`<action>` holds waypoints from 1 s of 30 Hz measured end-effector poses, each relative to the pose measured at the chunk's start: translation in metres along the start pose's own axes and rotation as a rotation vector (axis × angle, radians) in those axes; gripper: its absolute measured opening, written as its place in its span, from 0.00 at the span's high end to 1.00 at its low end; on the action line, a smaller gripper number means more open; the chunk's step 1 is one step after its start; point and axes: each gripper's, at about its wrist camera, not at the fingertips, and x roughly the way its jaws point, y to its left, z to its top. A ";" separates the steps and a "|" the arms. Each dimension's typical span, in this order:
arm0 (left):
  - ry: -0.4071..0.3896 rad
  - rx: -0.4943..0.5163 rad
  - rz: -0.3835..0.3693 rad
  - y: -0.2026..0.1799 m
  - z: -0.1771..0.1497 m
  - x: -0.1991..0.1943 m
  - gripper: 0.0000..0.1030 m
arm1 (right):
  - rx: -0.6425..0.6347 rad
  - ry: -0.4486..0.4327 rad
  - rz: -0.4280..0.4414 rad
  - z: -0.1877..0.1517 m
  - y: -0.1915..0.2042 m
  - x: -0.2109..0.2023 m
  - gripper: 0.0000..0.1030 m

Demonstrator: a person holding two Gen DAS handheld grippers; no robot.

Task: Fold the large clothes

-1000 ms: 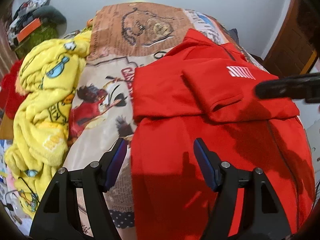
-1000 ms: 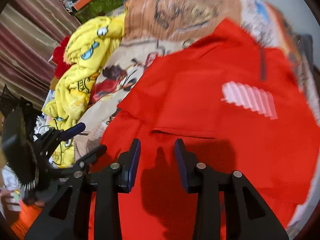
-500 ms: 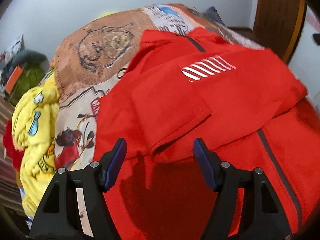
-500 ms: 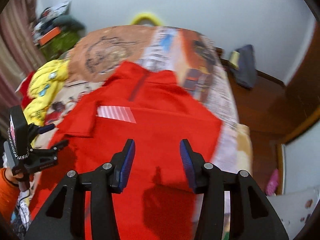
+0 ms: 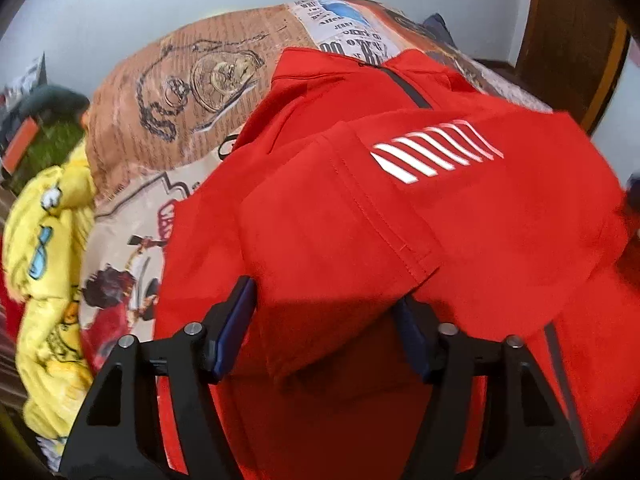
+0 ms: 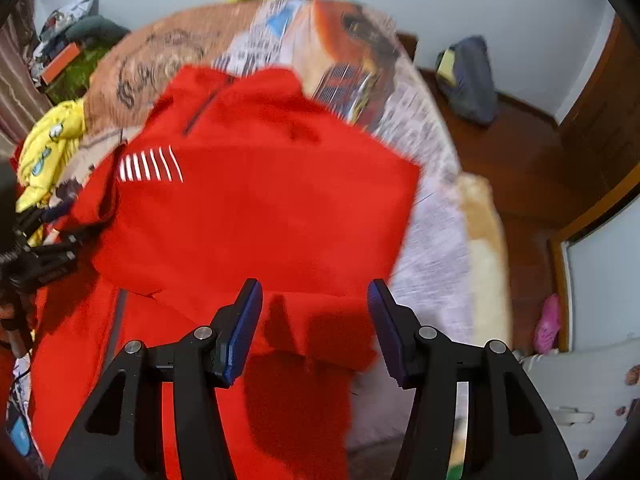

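In the left wrist view, the left gripper (image 5: 326,328) has come in much closer to the red jacket (image 5: 400,220) than it was a second ago: then the folded sleeve lay well ahead of the tips, and now its hemmed cuff edge (image 5: 404,248) sits just in front of and between the fingers (image 5: 236,320), part of it draping over the right-hand pad. The jaws stand wide apart and nothing is pinched; whether the cloth touches the pads is hard to tell. The jacket fills the space ahead, its white-striped sleeve (image 5: 436,156) further forward, its collar beyond that on the printed bedspread (image 5: 192,92), and a yellow blanket (image 5: 48,248) off to the left. The tool points forward and down over the garment. This looks like a reach for the sleeve edge or the layer under it, so the next fold appears to be starting. In the right wrist view, the right gripper (image 6: 314,328) has swung from the jacket's middle toward its right-hand edge over the last second, and its jaws are wider than before, released and empty. A loose red fold (image 6: 320,328) lies between the tips, seemingly below them. The jacket spreads ahead and leftward, with the bedspread's border (image 6: 432,240) to the right. The left gripper (image 6: 40,256) shows far left at the opposite side, so both tools seem set for a joint fold.
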 end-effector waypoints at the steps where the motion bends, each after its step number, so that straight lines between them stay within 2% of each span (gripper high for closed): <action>1: -0.001 -0.009 -0.003 0.002 0.002 0.001 0.54 | -0.008 0.012 -0.004 -0.002 0.003 0.009 0.51; 2: -0.007 -0.020 -0.006 0.006 0.003 0.000 0.58 | -0.017 0.015 -0.015 -0.004 0.006 0.013 0.50; 4: -0.026 -0.046 -0.023 0.014 0.007 -0.004 0.77 | -0.066 0.000 -0.072 -0.006 0.016 0.023 0.49; 6: -0.046 -0.072 -0.022 0.025 0.009 -0.010 0.90 | -0.113 -0.016 -0.105 -0.008 0.024 0.025 0.44; 10: -0.096 -0.190 -0.077 0.065 0.010 -0.026 0.94 | -0.119 -0.044 -0.113 -0.010 0.026 0.023 0.41; 13: -0.118 -0.266 -0.124 0.090 0.006 -0.034 0.94 | -0.086 -0.049 -0.081 -0.012 0.020 0.022 0.39; 16: -0.104 -0.303 -0.124 0.103 -0.001 -0.031 0.94 | -0.062 -0.057 -0.070 -0.013 0.021 0.025 0.38; 19: -0.056 -0.344 -0.124 0.113 -0.016 -0.017 0.93 | -0.067 -0.064 -0.091 -0.015 0.027 0.026 0.37; 22: 0.044 -0.397 -0.129 0.122 -0.036 0.007 0.86 | -0.069 -0.069 -0.102 -0.016 0.030 0.027 0.36; 24: 0.084 -0.395 -0.094 0.124 -0.048 0.016 0.86 | -0.064 -0.069 -0.104 -0.015 0.029 0.027 0.35; 26: 0.087 -0.367 -0.066 0.125 -0.056 0.015 0.82 | -0.062 -0.065 -0.100 -0.015 0.029 0.027 0.35; 27: 0.081 -0.351 -0.050 0.125 -0.059 0.011 0.77 | -0.061 -0.063 -0.099 -0.014 0.028 0.028 0.35; 28: 0.080 -0.337 -0.028 0.125 -0.061 0.008 0.67 | -0.060 -0.060 -0.100 -0.014 0.028 0.027 0.35; 30: 0.079 -0.276 0.055 0.123 -0.060 -0.003 0.61 | -0.059 -0.048 -0.103 -0.012 0.029 0.027 0.35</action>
